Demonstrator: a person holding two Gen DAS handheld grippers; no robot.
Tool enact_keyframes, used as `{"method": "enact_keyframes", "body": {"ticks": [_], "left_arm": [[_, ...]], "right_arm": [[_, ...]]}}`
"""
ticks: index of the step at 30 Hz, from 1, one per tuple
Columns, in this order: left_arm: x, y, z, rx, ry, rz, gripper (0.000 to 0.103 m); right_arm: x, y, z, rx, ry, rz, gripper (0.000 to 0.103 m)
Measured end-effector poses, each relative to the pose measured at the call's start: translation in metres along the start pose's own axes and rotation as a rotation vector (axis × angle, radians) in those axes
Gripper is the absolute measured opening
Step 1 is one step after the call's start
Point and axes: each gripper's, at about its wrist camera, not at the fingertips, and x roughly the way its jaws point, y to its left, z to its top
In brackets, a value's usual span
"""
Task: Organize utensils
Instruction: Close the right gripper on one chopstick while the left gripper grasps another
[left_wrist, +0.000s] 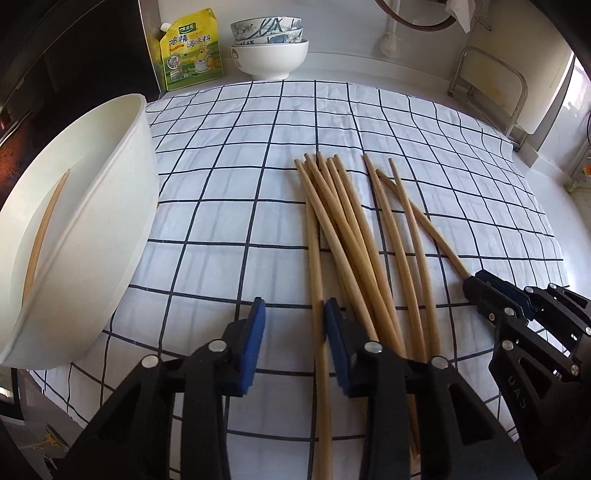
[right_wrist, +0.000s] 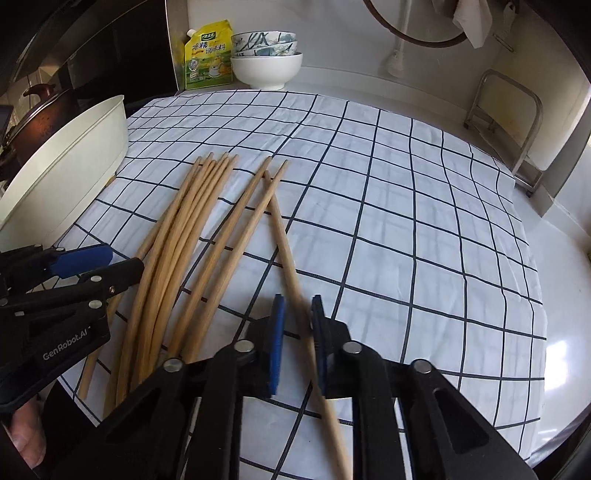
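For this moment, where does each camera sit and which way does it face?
Left wrist: sits on the left tool, looks down over the chopsticks toward the big bowl; the right tool shows.
Right wrist: sits on the right tool, looks down along one chopstick; the left tool shows.
Shared: checked cloth, chopsticks, bowl.

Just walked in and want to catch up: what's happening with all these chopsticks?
A person is sorting chopsticks with a hand-held gripper in each hand. The right hand-held gripper is shut on one chopstick at the right of the pile lying on the checked cloth. The left hand-held gripper has a chopstick between its pads. One chopstick already lies in the big white bowl.
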Motion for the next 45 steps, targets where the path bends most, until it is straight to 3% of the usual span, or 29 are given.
{"method": "enact_keyframes", "body": {"ticks": [2,4,17,23,36,45], "left_arm": [[0.001,-0.002,0.001,0.008,-0.002,-0.008,0.014],[0.002,-0.004,0.003,0.017,0.000,-0.016,0.008],[-0.005,0.012,0.017,-0.020,-0.027,-0.025,0.008],[-0.023,0.018,0.016,-0.037,-0.044,-0.064,0.007],[-0.050,0.034,0.016,-0.050,-0.082,-0.097,0.007],[-0.096,0.077,0.028,-0.117,-0.173,-0.113,0.007]], "right_arm": [[0.000,-0.001,0.000,0.005,-0.002,0.006,0.008],[0.000,-0.006,0.000,0.030,-0.003,0.021,0.007],[-0.008,-0.035,-0.003,0.177,-0.029,0.023,0.007],[-0.017,-0.036,-0.002,0.203,-0.054,0.037,0.007],[-0.029,-0.021,0.005,0.208,-0.081,0.067,0.007],[-0.054,0.021,0.048,0.155,-0.149,0.142,0.007]]}}
